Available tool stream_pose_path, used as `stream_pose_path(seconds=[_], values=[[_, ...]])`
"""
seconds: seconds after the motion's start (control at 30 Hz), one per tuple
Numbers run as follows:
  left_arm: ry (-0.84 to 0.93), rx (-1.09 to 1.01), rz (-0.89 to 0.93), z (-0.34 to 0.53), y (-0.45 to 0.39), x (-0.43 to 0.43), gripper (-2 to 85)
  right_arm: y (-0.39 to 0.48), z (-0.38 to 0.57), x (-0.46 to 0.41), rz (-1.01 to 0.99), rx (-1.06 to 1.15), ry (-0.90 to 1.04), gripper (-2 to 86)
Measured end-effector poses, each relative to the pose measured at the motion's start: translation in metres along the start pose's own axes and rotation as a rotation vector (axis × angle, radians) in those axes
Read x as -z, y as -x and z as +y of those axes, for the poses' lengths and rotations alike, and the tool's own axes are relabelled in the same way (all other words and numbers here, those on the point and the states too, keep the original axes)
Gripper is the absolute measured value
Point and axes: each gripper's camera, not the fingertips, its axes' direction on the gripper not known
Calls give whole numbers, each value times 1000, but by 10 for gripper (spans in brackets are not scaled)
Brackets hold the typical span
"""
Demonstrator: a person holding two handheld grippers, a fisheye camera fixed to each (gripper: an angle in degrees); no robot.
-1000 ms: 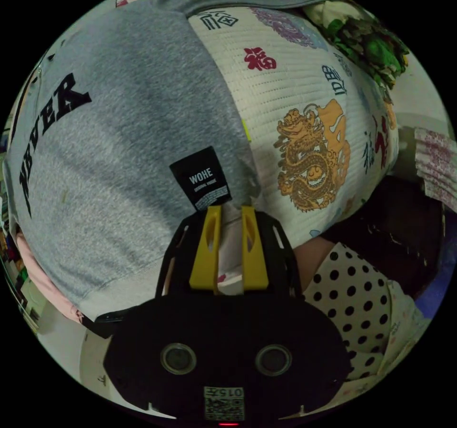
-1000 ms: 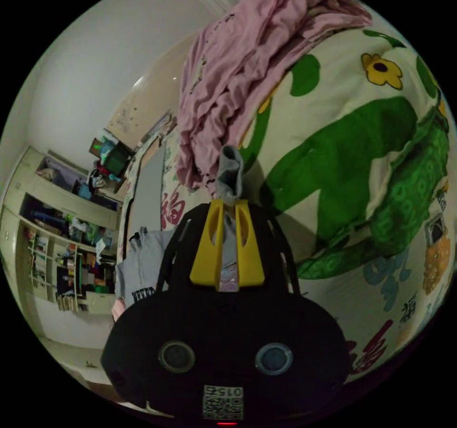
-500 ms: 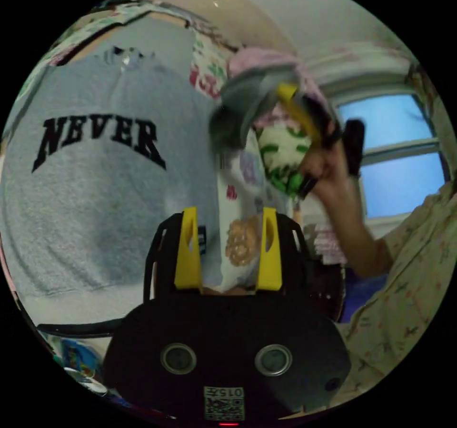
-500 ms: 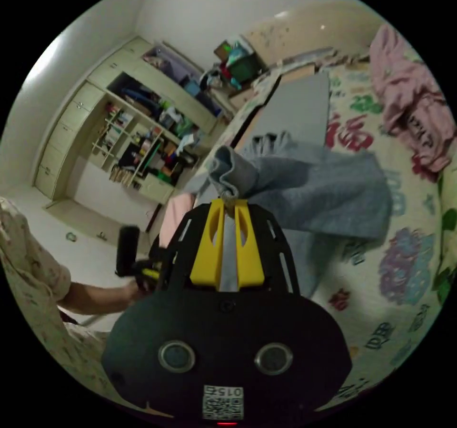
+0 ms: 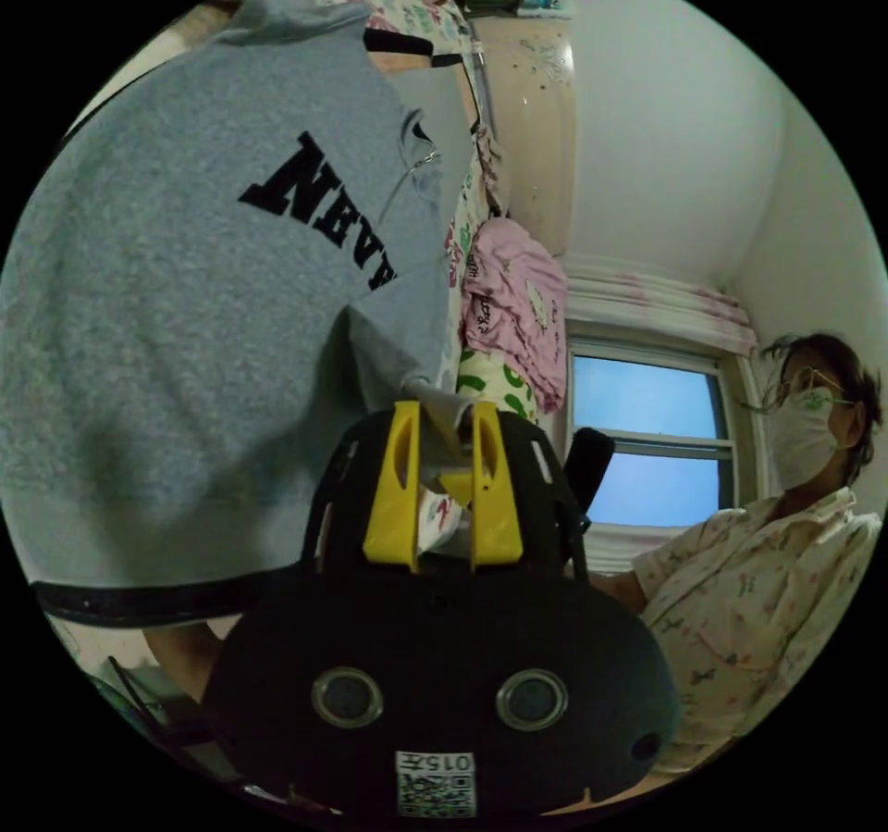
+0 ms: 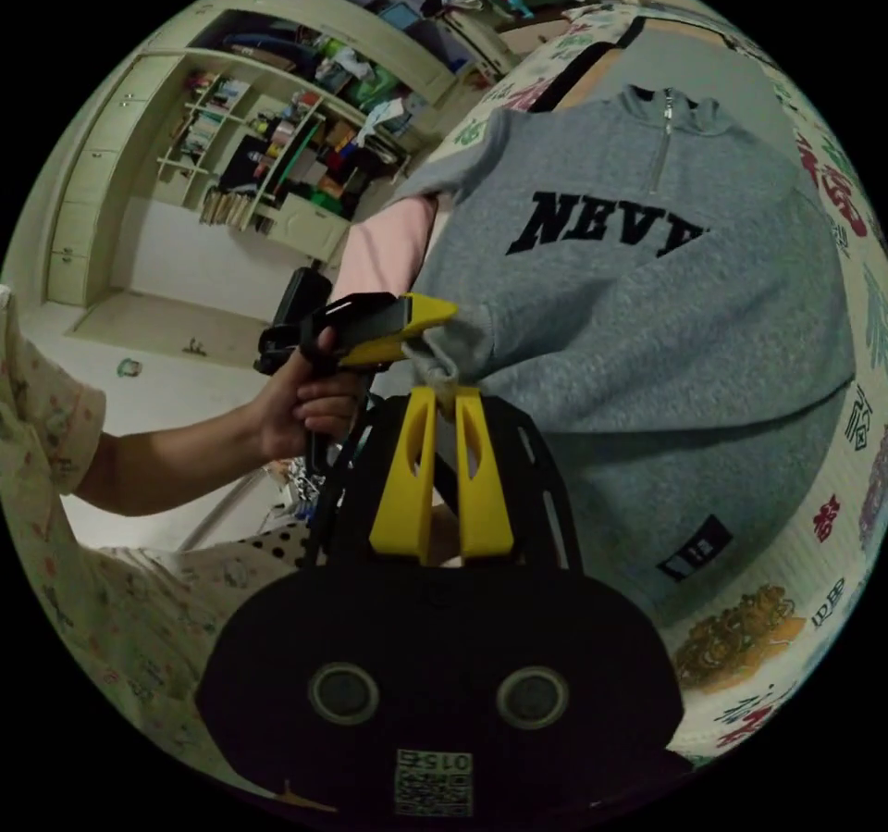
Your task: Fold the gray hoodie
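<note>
The gray hoodie [image 6: 647, 314] lies front-up on the bed's printed quilt [image 6: 832, 536], black lettering across its chest and a short zip at the collar. In the right gripper view, the left tongs [image 6: 435, 309], held in a hand [image 6: 301, 406], reach in from the left, jaws narrowed to a slight gap at a gray sleeve cuff [image 6: 453, 360]. The right tongs [image 6: 442, 397] are closed on that cuff. In the left gripper view a pink garment [image 5: 518, 304] lies beyond the hoodie.

A bed with a printed quilt [image 6: 837, 499] is seen at right frame; the gray hoodie [image 6: 647, 332] is spread upon it, chest lettering uppermost.
</note>
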Motion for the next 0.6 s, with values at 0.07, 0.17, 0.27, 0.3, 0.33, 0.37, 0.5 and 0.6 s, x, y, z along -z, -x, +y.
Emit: stream_pose_path(seconds=[0.07, 0.17, 0.27, 0.3, 0.33, 0.37, 0.5, 0.6], values=[[20, 8, -31, 4, 16, 15, 40, 5, -2, -15, 45, 34, 43, 39], [72, -9, -130, 5, 38, 31, 20, -8, -4, -39, 59, 18, 107, 42], [137, -39, -217, 4, 53, 31, 12, -36, -4, -54, 54, -58, 158, 48], [161, -49, -239, 3, 58, 27, 10, -51, -2, -54, 39, -84, 172, 52], [175, -60, -257, 3, 61, 22, 9, -59, -1, -53, 28, -101, 177, 53], [183, -64, -265, 3, 63, 20, 9, -77, 1, -50, -2, -139, 183, 55], [164, -27, -365, 1, 76, 9, 17, -150, 17, -12, -22, -297, 154, 39], [131, -5, -433, -2, 79, 7, 36, -219, 30, 40, 28, -418, 33, 55]])
